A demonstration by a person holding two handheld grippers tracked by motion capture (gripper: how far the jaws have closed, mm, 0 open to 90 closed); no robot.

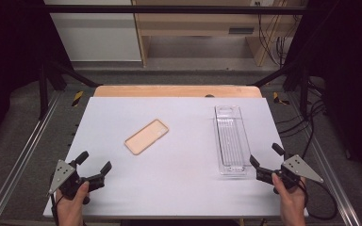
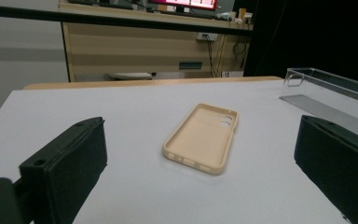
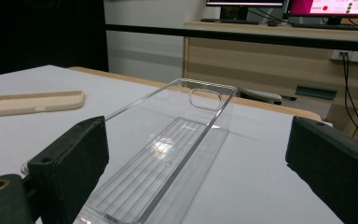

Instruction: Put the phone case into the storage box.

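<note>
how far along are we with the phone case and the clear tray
Nothing looks done yet. The beige phone case lies open side up on the white table, apart from the clear plastic tray, which is empty. The left gripper and right gripper are open near the table's front edge, holding nothing. Picking up and placing, probably into the tray, remains.

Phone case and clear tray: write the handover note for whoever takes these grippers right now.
Left gripper: open, holding nothing, at the near left of the table, pointed toward the phone case.
Right gripper: open, holding nothing, just off the clear tray's near end.
Phone case: beige, lying hollow side up, angled, left of centre.
Clear tray: long, right side, nothing in it.
Done: nothing moved as far as can be seen.
Left: probably grasp the case and set it in the tray.
</note>
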